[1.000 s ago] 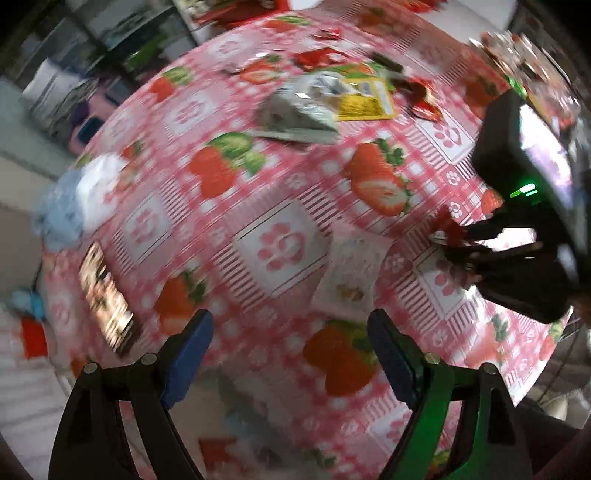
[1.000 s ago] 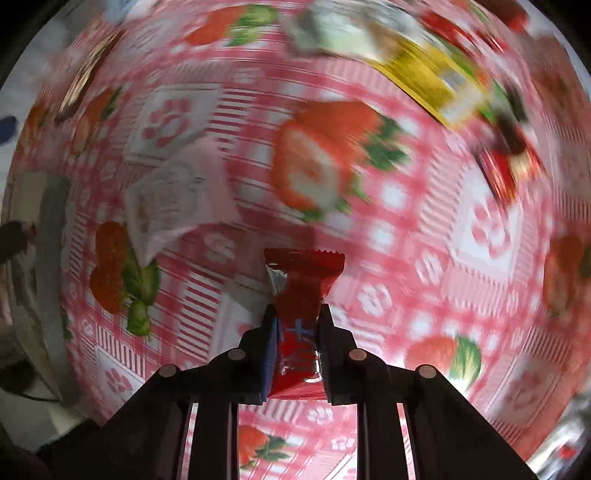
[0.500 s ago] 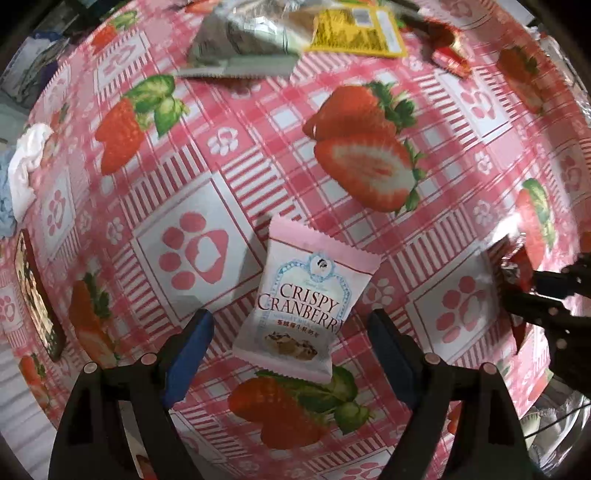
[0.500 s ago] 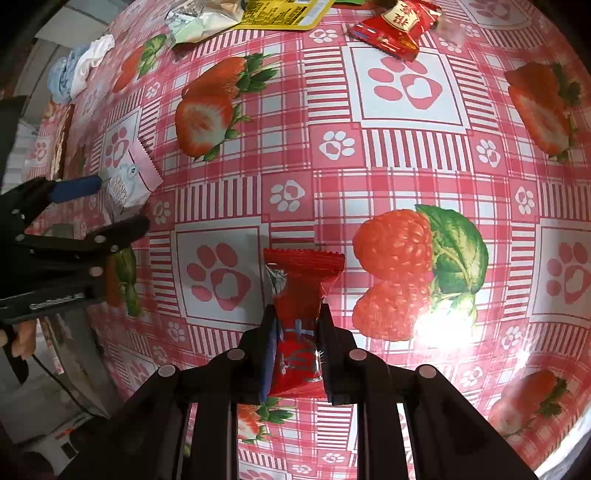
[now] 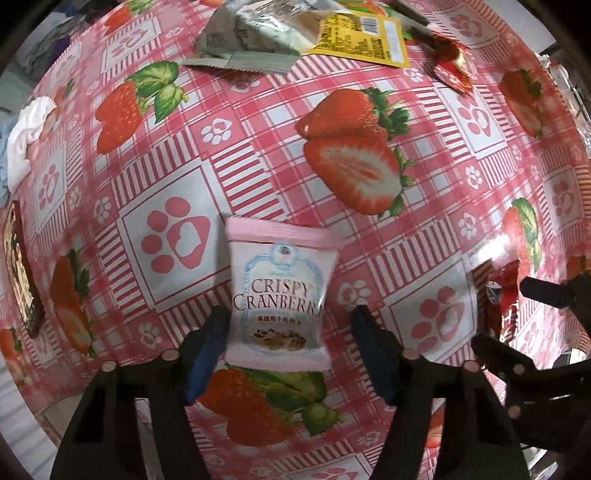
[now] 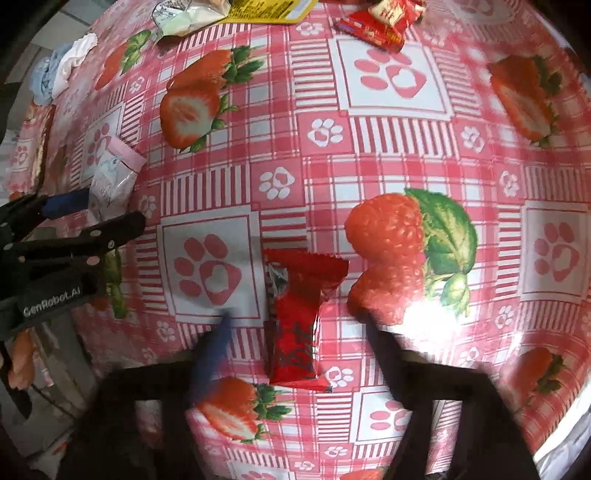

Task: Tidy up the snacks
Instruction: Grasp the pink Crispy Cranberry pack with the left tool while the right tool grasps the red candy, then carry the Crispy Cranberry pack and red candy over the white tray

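Right gripper (image 6: 295, 332) was pinching the red candy wrapper (image 6: 297, 321) a moment ago, and its jaws have just been opening: now they stand wide apart on either side of it and touch nothing. So the candy lies loose on the strawberry-print tabletop (image 6: 388, 147), between a paw square and a raspberry.

Left gripper (image 5: 288, 343) dropped lower over the pink Crispy Cranberry packet (image 5: 279, 299), and its jaws have just been closing in. The packet sits between them, flat on the tabletop. The blue pad (image 5: 207, 354) on one side looks right at the packet's edge, while the other finger is clearly off it, so no clamp yet.

Further back there's a grey-green pouch (image 5: 255, 37) partly under a yellow packet (image 5: 364, 40), plus some more red candies (image 6: 380, 22) well apart from both grippers.
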`<action>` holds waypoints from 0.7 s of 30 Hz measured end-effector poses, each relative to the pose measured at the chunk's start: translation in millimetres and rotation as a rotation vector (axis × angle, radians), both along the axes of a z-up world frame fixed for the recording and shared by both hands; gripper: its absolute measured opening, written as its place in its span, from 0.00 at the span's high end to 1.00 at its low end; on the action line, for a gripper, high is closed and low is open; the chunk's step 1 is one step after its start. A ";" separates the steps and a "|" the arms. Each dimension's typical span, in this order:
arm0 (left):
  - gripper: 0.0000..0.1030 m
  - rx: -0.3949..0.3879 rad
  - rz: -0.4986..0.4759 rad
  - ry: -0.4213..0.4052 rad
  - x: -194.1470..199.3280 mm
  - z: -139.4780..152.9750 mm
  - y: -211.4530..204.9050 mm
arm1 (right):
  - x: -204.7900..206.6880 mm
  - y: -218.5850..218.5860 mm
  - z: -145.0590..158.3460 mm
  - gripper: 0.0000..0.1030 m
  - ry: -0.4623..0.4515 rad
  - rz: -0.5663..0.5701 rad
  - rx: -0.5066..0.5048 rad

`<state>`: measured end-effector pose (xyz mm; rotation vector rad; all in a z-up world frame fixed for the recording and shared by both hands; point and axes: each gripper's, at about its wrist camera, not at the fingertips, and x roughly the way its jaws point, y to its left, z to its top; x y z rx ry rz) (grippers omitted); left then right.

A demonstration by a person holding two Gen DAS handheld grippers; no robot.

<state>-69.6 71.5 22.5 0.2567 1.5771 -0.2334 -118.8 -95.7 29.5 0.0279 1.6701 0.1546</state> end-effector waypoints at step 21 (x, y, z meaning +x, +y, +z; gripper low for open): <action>0.57 -0.044 0.092 -0.004 -18.2 10.8 17.3 | -27.5 4.3 13.1 0.79 0.025 -0.019 0.024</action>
